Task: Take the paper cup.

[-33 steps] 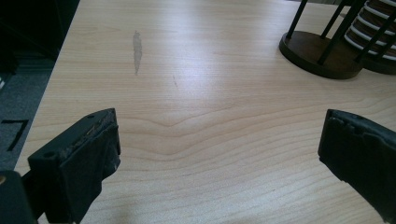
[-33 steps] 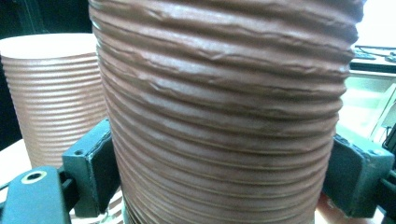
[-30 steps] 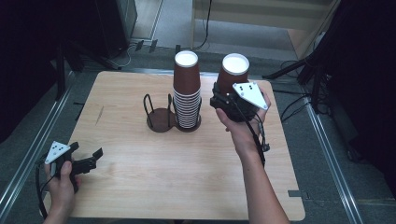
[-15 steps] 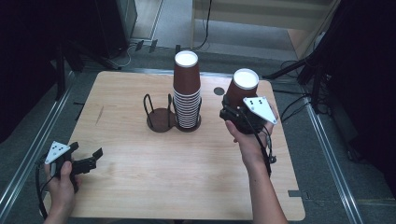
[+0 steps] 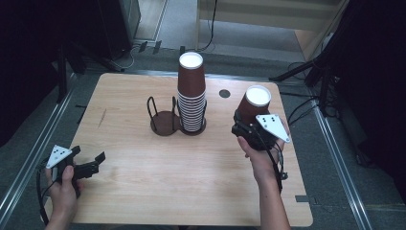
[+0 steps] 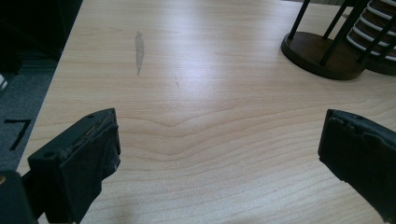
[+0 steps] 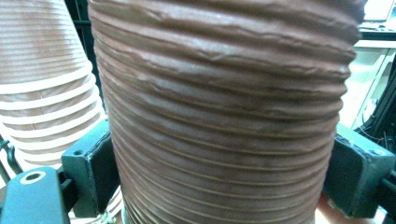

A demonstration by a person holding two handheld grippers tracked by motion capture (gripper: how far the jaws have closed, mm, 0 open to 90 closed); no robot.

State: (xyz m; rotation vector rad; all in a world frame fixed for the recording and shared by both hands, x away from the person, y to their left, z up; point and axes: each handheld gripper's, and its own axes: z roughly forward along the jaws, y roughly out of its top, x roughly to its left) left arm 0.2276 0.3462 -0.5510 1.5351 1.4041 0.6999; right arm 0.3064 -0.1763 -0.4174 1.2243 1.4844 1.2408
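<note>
A tall stack of brown ribbed paper cups stands upside down in a black wire holder at the table's middle; the holder's left ring is empty. My right gripper is shut on a single brown cup, held to the right of the stack and apart from it. In the right gripper view the cup sits between both jaws, with the stack behind at the left. My left gripper is open near the table's front left edge, with nothing between its jaws and bare wood under them.
The wooden table has a small dark hole behind the held cup and a faint grey mark at the left. Metal rails run along both sides on the floor. The holder's base lies ahead of the left gripper.
My right gripper has carried the single cup to the right and toward the person, away from the stack. The left gripper has stayed in place, open.
</note>
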